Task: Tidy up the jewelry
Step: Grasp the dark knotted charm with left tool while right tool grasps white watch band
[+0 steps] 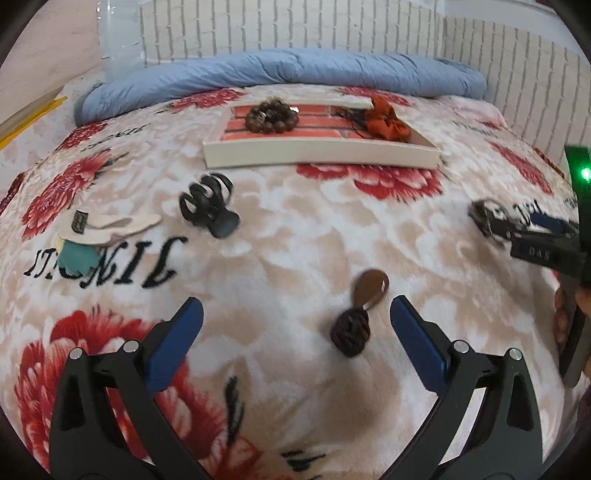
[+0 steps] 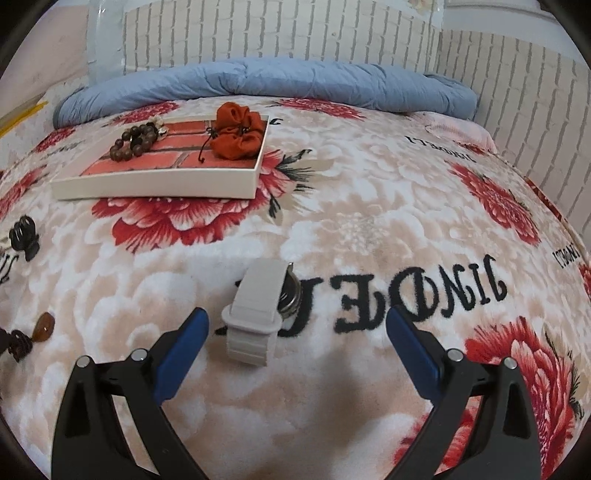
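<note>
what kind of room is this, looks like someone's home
Most likely a bedroom at home: everything lies on a bed covered by a plush floral blanket, a rolled blue quilt sits at the far edge, and brick-pattern wallpaper lines the wall behind it.

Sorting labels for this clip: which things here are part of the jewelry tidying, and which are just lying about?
Job: tray, bead bracelet, orange pouch, watch, amber pendant, hair claw.
Lying about: blue quilt, floral blanket.
</note>
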Tool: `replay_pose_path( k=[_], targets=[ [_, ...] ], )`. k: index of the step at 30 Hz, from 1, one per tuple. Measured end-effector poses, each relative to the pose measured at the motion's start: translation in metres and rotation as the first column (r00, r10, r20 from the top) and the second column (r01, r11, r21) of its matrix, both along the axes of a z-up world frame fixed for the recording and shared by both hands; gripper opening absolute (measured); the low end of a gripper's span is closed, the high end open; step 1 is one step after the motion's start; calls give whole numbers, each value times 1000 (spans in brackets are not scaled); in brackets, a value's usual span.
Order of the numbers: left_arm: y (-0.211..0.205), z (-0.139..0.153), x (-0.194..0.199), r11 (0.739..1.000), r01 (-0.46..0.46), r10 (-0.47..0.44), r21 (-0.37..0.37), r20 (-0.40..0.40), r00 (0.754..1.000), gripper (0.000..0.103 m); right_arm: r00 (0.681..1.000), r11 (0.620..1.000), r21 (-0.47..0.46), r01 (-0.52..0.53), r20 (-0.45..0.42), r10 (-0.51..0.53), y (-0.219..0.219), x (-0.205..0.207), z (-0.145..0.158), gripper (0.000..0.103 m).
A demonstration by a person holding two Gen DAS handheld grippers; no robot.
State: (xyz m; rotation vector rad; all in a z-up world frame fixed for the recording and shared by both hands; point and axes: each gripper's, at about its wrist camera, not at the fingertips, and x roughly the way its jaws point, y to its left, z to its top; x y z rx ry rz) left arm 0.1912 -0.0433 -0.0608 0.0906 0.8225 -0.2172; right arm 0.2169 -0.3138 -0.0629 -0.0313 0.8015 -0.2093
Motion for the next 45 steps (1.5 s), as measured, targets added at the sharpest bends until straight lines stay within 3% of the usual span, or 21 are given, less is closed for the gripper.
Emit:
replay_pose_path(
  k=[7,13,19,22,29,35,38,41,45],
  targets=[
    [-4,-4,-2,999,34,-34,-13,-9,999,97,1000,1000,-7,-4,-14,4,2,1,-4,95],
    [-12,-6,-4,998,69,-69,6,-1,998,90,999,1000,17,-19,-31,20,2,4,-7,94],
    [-12,-13,4,997,77,-78,-13,-56,995,65,998,999,35,-26,-49,27,0,7,-9,93],
    [-12,-14,4,997,78,-79,-17,-56,995,61,998,998,43,-35,-51,38,0,8,-9,84],
    [-14,-15,4,996,90,-91,-23,-57,994,48,998,997,51,-53,-28,54,2,5,-6,54],
    [-15,-15,3,995,98,-100,-26,-56,993,42,998,996,70,-56,-29,58,1,6,-6,39],
    [-16,-14,2,994,109,-110,-29,-55,992,33,997,997,54,-62,-40,64,4,7,-7,27],
    [-16,-14,2,992,120,-122,-36,-58,991,24,997,997,46,-68,-42,70,6,8,-7,23],
    [-16,-14,2,992,122,-124,-45,-60,990,24,997,997,47,-68,-40,69,7,7,-7,23]
  ],
)
